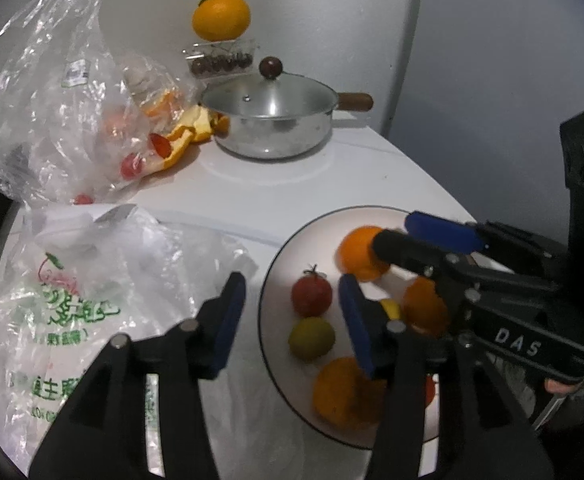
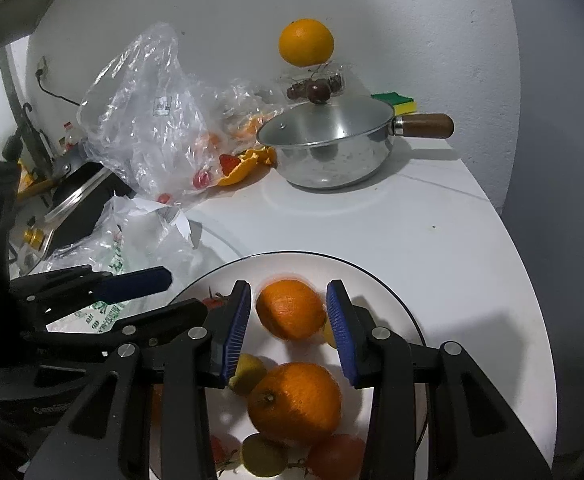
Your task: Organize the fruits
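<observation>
Plate [image 2: 375, 276] sits at the near edge of the white counter [image 2: 371, 216] & already holds most of the fruit: two oranges, a red tomato [image 1: 311, 294], a green-yellow fruit [image 1: 311, 338], more red ones at the near rim. Looks like the plate is the collecting spot, so the sorting is well along.

Right tongs [image 2: 288, 334] hang over the plate w/ pads spread, the far orange [image 2: 290, 309] lying between them. Gaps show on both sides, so pads don't seem to press it; it rests on the plate. Probably a drop-off or a line-up for a nudge, can't say which.

Left tongs [image 1: 288, 312] are spread too, nothing between the pads. They straddle the plate's left rim, one finger over the printed plastic bag [image 1: 72, 320], the other over the fruit.

Not yet sorted: a big orange [image 2: 306, 42] perched on a clear box of dark fruit [image 1: 220, 62] at the back wall, behind the lidded pot [image 2: 327, 148]. Small red fruit shows inside the crumpled clear bag [image 2: 148, 120], w/ orange peel [image 2: 244, 164] beside it. Bag film will likely snag the pads.
</observation>
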